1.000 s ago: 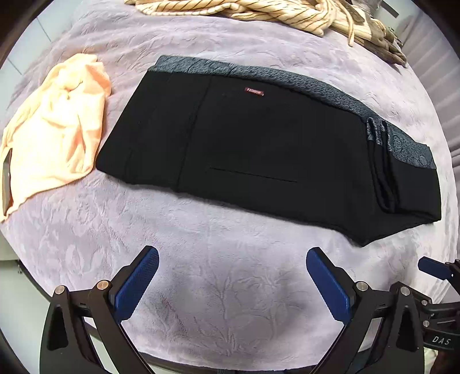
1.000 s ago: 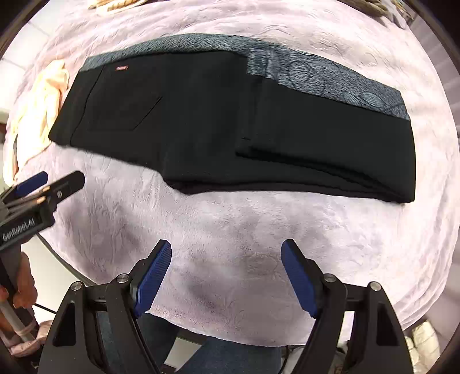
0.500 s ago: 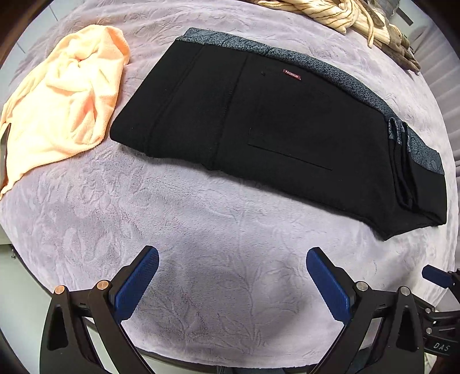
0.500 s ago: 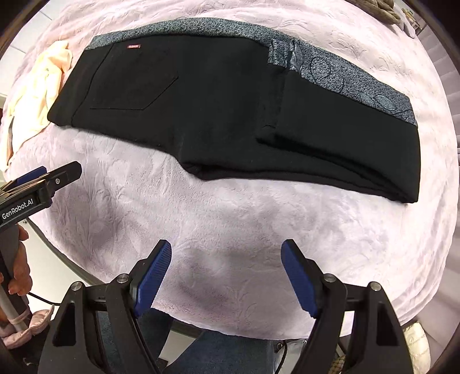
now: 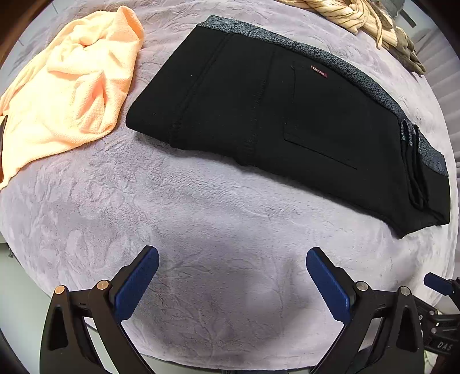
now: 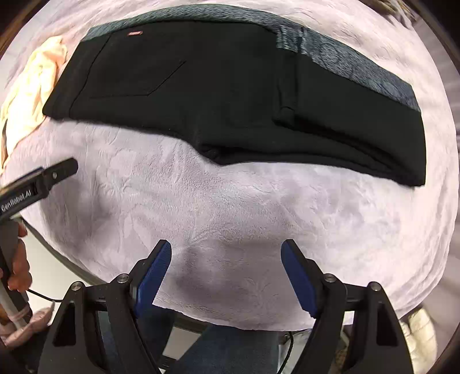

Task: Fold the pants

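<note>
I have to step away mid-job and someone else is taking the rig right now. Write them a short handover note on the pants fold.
Left gripper: open, empty, above bare blanket near the table's front edge.
Right gripper: open, empty, also over bare blanket, in front of the pants.
Black pants: flat on the blanket, already folded lengthwise, with the leg end doubled back over the right part. Grey patterned band along the far edge.
Peach cloth lies to the left, striped fabric at the far edge; both clear of the pants.
Left: probably another fold across to make a compact stack; neither gripper is touching the pants.
</note>
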A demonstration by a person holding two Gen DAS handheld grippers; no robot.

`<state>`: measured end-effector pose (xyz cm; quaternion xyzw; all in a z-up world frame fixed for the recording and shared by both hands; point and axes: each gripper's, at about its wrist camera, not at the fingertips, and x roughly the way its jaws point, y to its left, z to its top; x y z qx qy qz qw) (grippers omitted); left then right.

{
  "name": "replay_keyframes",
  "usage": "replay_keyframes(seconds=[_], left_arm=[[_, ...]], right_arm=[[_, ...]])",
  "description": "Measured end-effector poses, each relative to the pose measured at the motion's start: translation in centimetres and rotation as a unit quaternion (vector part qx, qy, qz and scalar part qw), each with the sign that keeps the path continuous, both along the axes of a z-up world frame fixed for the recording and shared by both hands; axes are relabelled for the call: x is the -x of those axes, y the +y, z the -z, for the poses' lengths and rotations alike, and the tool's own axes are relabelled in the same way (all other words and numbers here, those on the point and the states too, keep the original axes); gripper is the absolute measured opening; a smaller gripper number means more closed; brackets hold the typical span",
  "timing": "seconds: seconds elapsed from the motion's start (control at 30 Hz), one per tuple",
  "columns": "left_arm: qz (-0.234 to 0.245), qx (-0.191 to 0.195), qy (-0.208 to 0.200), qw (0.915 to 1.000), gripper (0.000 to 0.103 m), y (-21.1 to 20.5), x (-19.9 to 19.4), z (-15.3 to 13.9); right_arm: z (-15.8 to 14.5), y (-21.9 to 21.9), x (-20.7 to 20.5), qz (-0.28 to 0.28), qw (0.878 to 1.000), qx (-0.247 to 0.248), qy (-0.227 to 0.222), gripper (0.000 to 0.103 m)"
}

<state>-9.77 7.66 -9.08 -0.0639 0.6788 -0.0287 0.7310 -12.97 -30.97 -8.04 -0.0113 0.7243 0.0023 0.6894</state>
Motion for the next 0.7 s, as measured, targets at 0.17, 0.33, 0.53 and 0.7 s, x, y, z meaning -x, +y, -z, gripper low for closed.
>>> replay_keyframes(seconds=[0.17,0.33,0.53,0.7], left_arm=[[-0.003,0.027,-0.026,0.9993,0.103,1.6,-0.8,-1.0],[-0.019,0.077,-0.055,0.9953,0.103,2.9,-1.8,-2.0],[-0.033,0.078,-0.055,0.9949,0.103,3.5,-2.6,-1.9],[-0.041,0.071,-0.055,0.9951,0.103,3.4,-2.9,-2.1]], right_arm=[[-0.1,0.0,-0.1,0.026,1.000,-0.006,-0.004,0.081],[0.2,0.2,-0.2,0.030,0.999,-0.011,-0.004,0.081],[1.0,-0.4,-0.1,0.031,0.999,-0.015,0.000,0.081],[0.8,-1.3,-0.2,0.039,0.999,-0.020,0.002,0.081]])
